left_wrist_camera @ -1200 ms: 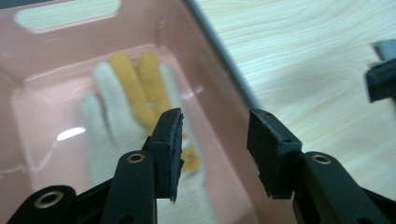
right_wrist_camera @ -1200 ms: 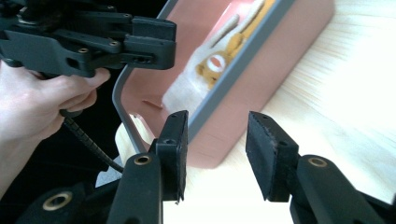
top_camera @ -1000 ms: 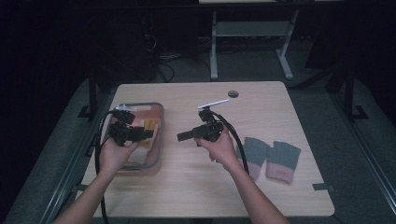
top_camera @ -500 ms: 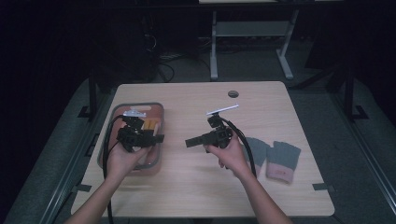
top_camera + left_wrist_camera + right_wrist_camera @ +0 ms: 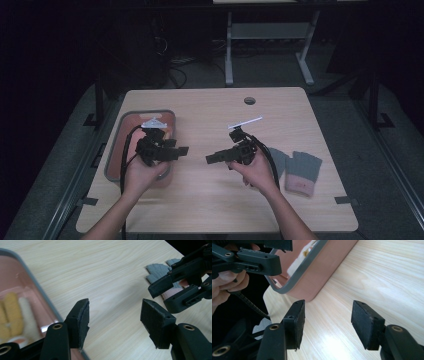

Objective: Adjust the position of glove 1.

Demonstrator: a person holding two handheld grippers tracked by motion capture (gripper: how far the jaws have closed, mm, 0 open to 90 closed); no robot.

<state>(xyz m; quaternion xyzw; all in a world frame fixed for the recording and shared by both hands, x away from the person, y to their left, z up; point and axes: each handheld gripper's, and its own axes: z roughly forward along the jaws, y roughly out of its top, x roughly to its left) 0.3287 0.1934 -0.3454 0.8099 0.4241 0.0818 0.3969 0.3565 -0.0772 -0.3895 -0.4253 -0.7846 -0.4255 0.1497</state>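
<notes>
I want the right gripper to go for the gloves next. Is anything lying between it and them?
Nothing visible. The right gripper points away from the gloves, which lie on bare table just beside that hand; its jaws, just opening, are empty.

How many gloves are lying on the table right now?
2. One grey glove lies right of the right gripper, pink patch showing; the second glove lies beside it, partly covered by the right hand. More could sit in the bin.
</notes>
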